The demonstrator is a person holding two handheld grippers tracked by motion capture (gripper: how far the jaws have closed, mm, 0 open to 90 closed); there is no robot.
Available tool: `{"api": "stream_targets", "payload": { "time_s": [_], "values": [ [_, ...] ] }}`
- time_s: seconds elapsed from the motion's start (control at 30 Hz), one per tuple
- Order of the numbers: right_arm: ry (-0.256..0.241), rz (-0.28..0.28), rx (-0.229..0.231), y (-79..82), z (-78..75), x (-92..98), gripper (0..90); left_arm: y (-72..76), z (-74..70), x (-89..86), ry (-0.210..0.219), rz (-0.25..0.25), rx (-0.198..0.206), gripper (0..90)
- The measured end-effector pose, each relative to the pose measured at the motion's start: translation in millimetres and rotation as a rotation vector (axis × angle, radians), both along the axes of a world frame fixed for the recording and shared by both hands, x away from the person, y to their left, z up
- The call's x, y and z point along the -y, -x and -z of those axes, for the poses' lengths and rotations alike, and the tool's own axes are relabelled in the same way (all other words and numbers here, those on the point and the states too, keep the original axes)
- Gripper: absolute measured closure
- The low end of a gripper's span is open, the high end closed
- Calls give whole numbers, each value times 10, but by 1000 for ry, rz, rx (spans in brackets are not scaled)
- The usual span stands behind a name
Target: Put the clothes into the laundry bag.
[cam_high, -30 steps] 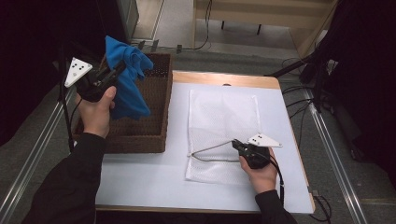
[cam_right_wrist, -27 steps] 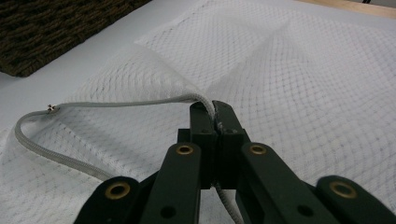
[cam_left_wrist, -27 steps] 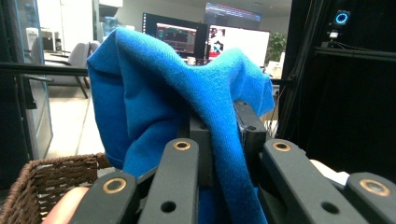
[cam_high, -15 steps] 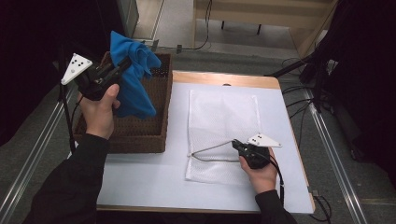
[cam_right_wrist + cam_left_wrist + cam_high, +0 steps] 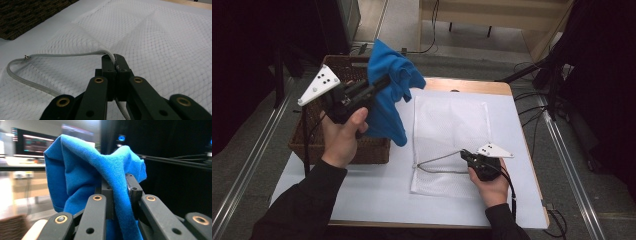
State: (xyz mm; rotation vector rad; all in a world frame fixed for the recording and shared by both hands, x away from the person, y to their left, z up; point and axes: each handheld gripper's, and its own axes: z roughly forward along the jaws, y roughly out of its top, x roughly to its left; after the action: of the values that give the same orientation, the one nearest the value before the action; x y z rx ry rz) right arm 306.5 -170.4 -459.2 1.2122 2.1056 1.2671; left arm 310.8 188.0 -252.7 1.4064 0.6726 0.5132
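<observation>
**One cloth up, one bag pinned, one basket at my left**

Counting from my left: one brown wicker basket [image 5: 312, 142], one blue cloth [image 5: 387, 90], one white mesh bag [image 5: 452, 125], all on one white-topped table [image 5: 377, 200] with a wooden edge at its far side. I have two grippers, one in each hand.

My left hand [image 5: 343, 137] is raised above the table, forearm angled up from the bottom of the high view, dark sleeve to the wrist. My left gripper [image 5: 382, 84] points forward and to the right, over the basket's right side. Its jaws are pressed together on a fold of the blue cloth; in the left gripper view [image 5: 117, 195] the fabric runs between them and bunches above their tips. The rest of the cloth hangs down freely, its lower end in front of the basket's right wall, near the bag's left edge.

The mesh bag lies flat on the table just right of the basket. Its grey zipper edge [image 5: 60, 55] is lifted into an open loop at the near left part.

My right hand [image 5: 492, 182] rests low on the table, near its front edge. My right gripper [image 5: 463, 154] points left, jaws closed on that zipper edge [image 5: 113, 60], holding the bag's mouth up.
</observation>
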Motion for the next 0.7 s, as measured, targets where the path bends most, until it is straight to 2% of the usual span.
{"api": "stream_targets", "payload": {
  "time_s": [0.13, 0.33, 0.4, 0.5, 0.7],
  "values": [
    [-5, -2, 7, 0, -4, 7, 897, 179, 109, 167, -4, 67, -26, 816],
    [-5, -1, 9, 5, -11, 9, 897, 429, 419, 326, -35, 163, -77, 814],
    [-6, -1, 8, 8, -13, 5, 897, 493, 530, 340, -29, 190, -100, 813],
    [-6, 0, 10, 11, -20, 9, 897, 557, 726, 326, -22, 220, -155, 812],
    [-6, -2, 13, 13, -21, 3, 897, 660, 1129, 228, -40, 250, -271, 811]
  ]
}}
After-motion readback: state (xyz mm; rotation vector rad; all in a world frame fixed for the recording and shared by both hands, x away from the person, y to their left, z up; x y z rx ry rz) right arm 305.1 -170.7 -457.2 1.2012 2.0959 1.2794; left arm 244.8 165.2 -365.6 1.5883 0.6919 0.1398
